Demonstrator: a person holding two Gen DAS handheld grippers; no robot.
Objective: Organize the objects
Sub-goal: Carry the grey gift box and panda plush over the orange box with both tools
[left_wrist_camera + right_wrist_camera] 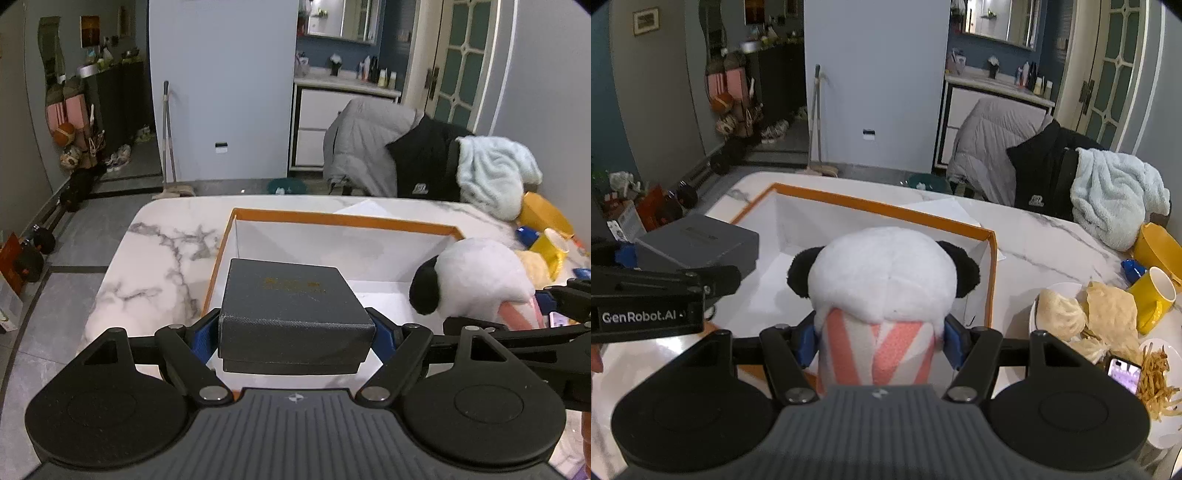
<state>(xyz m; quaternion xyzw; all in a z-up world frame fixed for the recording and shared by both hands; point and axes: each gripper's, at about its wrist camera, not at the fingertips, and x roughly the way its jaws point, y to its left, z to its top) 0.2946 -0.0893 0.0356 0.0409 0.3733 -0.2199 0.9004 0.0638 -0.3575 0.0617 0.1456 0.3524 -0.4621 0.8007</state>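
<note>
My left gripper (295,332) is shut on a dark grey gift box (291,306) and holds it over the near left part of an open white box with an orange rim (332,218). My right gripper (881,339) is shut on a plush panda (882,280) with a white head, black ears and a pink-and-white striped body. It holds the panda over the near side of the same orange-rimmed box (886,208). The panda (480,277) also shows at the right of the left wrist view. The grey box (698,240) also shows at the left of the right wrist view.
The marble table (155,251) carries a yellow mug (1156,295), a yellow bowl (1160,247), plates of buns and fries (1067,314), and a phone (1123,373) at the right. Jackets and a pale blue towel (1115,192) hang on chairs behind the table.
</note>
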